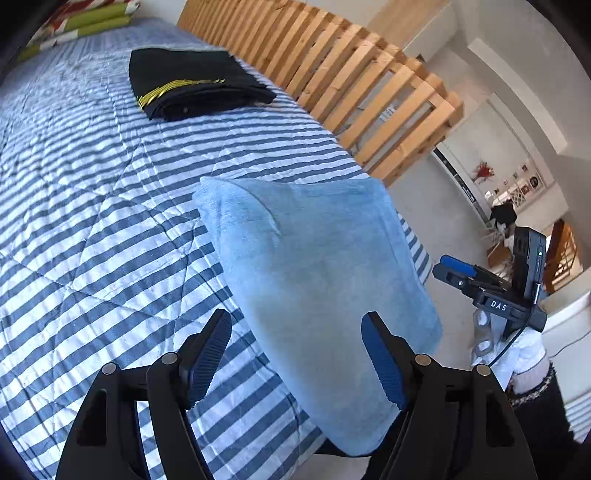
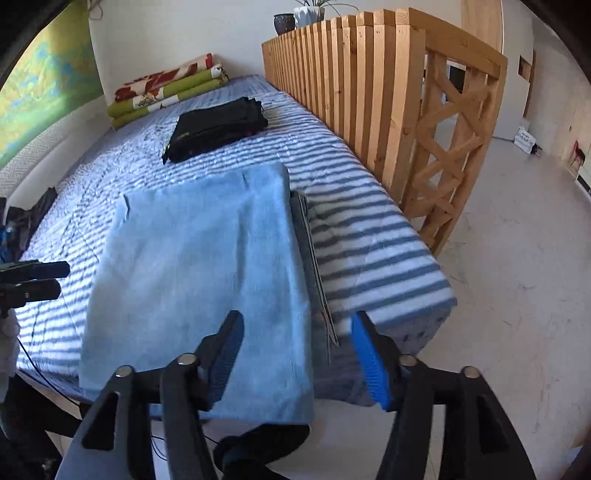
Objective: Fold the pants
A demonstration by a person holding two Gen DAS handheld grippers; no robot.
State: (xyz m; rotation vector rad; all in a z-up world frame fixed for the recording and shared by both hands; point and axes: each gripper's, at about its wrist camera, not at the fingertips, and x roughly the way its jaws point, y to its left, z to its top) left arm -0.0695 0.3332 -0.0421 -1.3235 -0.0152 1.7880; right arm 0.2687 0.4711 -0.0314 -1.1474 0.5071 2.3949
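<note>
A folded light-blue garment (image 1: pixel 314 266) (image 2: pixel 199 266) lies on the near corner of the striped bed (image 1: pixel 92 206) (image 2: pixel 369 236), its near end hanging over the edge. My left gripper (image 1: pixel 295 317) hovers open just before that end, touching nothing. The right gripper (image 2: pixel 298 319) is open too, by the garment's right edge, where a grey denim layer (image 2: pixel 308 258) shows underneath. Folded black pants with yellow stripes (image 1: pixel 192 85) (image 2: pixel 218 127) rest farther up the bed. Each gripper appears in the other's view: right gripper (image 1: pixel 458 271), left gripper (image 2: pixel 37 278).
A wooden slatted partition (image 1: pixel 351 77) (image 2: pixel 373 96) runs along the bed's far side. Folded green and red bedding (image 2: pixel 166 88) (image 1: pixel 85 22) sits at the head. Dark clothing (image 2: pixel 26 221) lies at the bed's left. Pale floor (image 2: pixel 517 295) opens to the right.
</note>
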